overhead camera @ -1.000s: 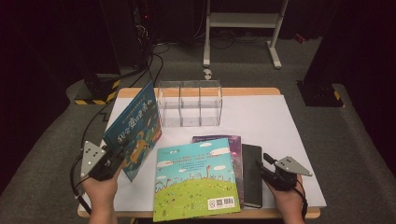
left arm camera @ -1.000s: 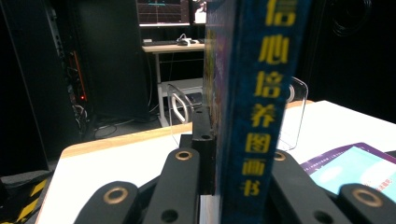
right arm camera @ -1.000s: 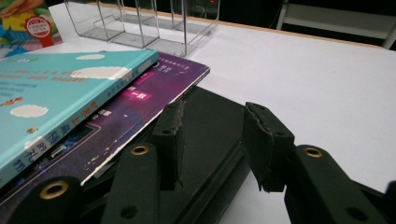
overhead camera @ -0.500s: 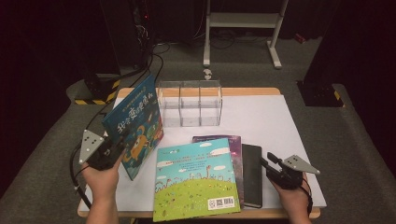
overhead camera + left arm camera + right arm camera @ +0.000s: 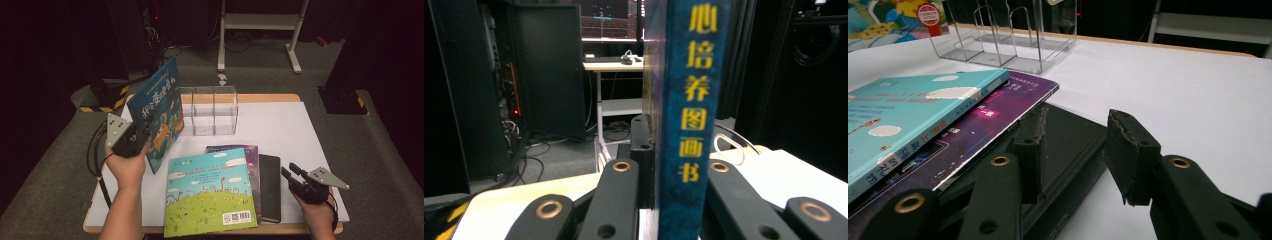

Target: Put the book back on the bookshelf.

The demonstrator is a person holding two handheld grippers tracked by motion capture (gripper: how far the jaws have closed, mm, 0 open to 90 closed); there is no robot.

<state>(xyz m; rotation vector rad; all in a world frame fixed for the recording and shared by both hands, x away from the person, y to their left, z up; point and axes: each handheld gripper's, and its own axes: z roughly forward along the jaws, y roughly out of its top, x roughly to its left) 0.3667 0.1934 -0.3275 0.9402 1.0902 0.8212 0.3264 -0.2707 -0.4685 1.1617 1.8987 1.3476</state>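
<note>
My left hand-held gripper [image 5: 131,139] clamps the blue picture book [image 5: 157,112] upright at left of the frame, beside the clear organizer [image 5: 210,111]; thin, stiff, glossy, so I pinch near the spine; my right hand-held gripper [image 5: 295,176] hangs half-open, empty, by the black book [image 5: 270,185].

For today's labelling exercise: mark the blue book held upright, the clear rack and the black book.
blue book [image 5: 159,112], high view, front cover.
clear rack [image 5: 214,111], high view, middle divider.
black book [image 5: 270,187], high view, cover's middle.
</note>
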